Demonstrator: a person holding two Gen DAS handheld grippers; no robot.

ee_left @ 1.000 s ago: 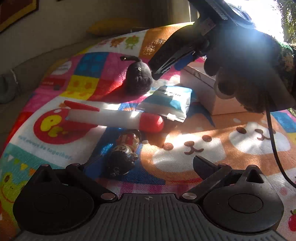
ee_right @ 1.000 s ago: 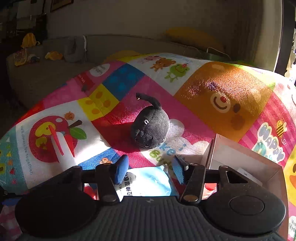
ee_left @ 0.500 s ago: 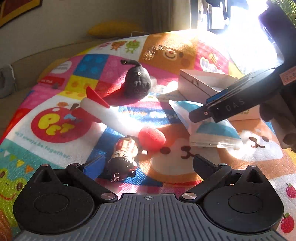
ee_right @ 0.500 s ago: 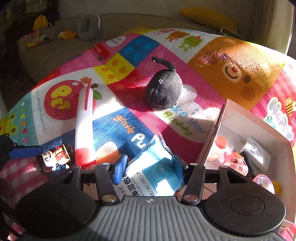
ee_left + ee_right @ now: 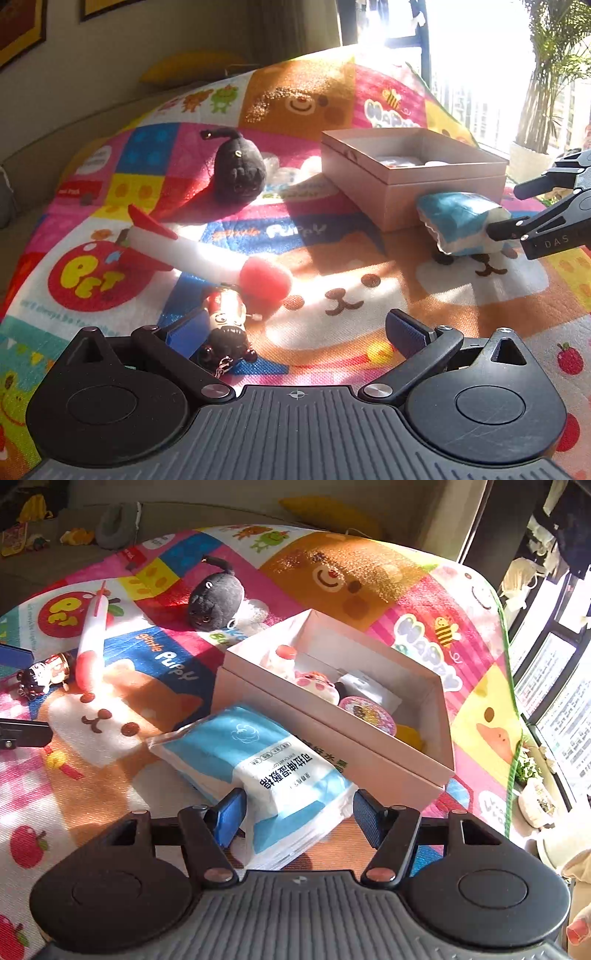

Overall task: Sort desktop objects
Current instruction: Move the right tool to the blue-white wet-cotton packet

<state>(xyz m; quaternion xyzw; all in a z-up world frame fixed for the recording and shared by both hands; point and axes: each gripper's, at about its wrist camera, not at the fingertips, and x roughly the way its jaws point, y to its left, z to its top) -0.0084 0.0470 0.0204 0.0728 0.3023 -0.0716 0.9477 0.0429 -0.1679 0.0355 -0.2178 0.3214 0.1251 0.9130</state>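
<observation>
Right now the open cardboard box (image 5: 332,716) sits on the cartoon play mat (image 5: 110,775), lid off. Inside, seen from the right wrist view: a small bottle with a red cap (image 5: 282,657) at the far end, a pink animal figure (image 5: 316,683) beside it, a white block (image 5: 369,690), a round pink-rimmed disc (image 5: 364,709), and something yellow (image 5: 410,734) at the near end. From the left wrist view only pale tops show above the box (image 5: 410,184) wall.

The blue-and-white wipes packet (image 5: 255,771) lies on the mat just in front of the box, its far end close against the box's front wall. The right gripper (image 5: 299,821) has its jaws opening; the packet's near end sits between the blue pads (image 5: 229,818), which look clear of it. In the left view the right gripper (image 5: 524,214) shows at the packet (image 5: 461,225).

The left gripper (image 5: 295,332) is spread wide, holding nothing, with the little keychain doll (image 5: 225,325) lying by its left finger. The white-and-red foam rocket (image 5: 199,254) and the black plush (image 5: 238,173) rest on the mat, well apart from the box.

Versus a second ago: the packet was pinched in narrower right jaws out by the rocket and plush; it has come over to the box. The left gripper has barely shifted.
</observation>
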